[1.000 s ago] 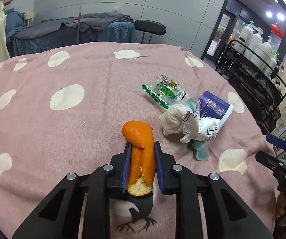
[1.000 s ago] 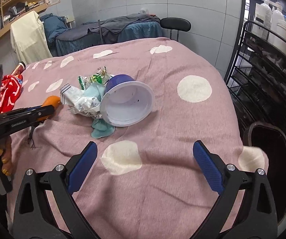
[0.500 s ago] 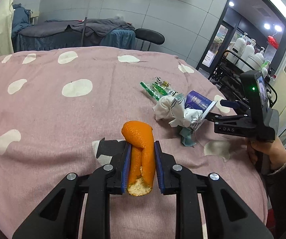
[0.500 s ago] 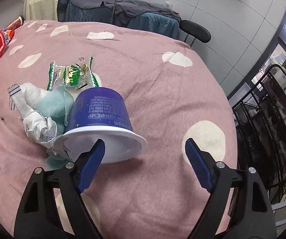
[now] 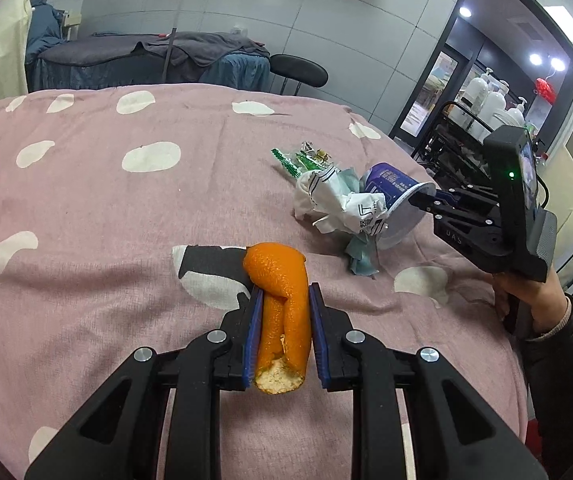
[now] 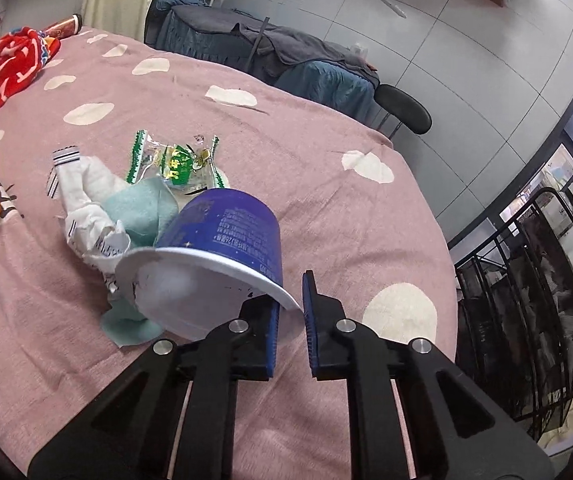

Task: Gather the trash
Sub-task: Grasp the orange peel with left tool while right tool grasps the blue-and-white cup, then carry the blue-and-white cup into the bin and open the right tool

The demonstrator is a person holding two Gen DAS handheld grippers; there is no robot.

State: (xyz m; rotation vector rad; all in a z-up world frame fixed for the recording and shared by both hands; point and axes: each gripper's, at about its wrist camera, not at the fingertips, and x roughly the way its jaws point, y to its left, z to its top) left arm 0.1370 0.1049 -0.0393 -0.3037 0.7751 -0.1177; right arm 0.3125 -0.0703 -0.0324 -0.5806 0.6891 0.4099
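Big pink cover (image 5: 86, 208) with white spots, spread over the whole surface. On the far left of it, a bunched red cloth (image 6: 2, 68) with pale marks. Near the right side, a small heap of trash. Biggest piece there: a purple cup (image 6: 226, 232) lying on its side, white rim toward the camera, with tiny white print on its wall, too small to read. Right gripper (image 6: 290, 320) with blue fingers (image 6: 310, 320) shut tight on the cup's white rim, rim pinched between the two pads. Letters on that gripper's black side in the left view, maybe "DAS", hard to be sure. Touching the cup on its left, crumpled white paper (image 6: 86, 208) with black stripes and some black writing, not clear enough to read. Under and beside the paper, a soft light-green tissue (image 6: 142, 208). Just behind, a clear and green snack wrapper (image 6: 174, 160), its label too small to read. Nearer the middle, well apart from the heap, the left gripper (image 5: 282, 336), clamped on a long curl of orange peel (image 5: 282, 300), peel standing up between the blue fingers.
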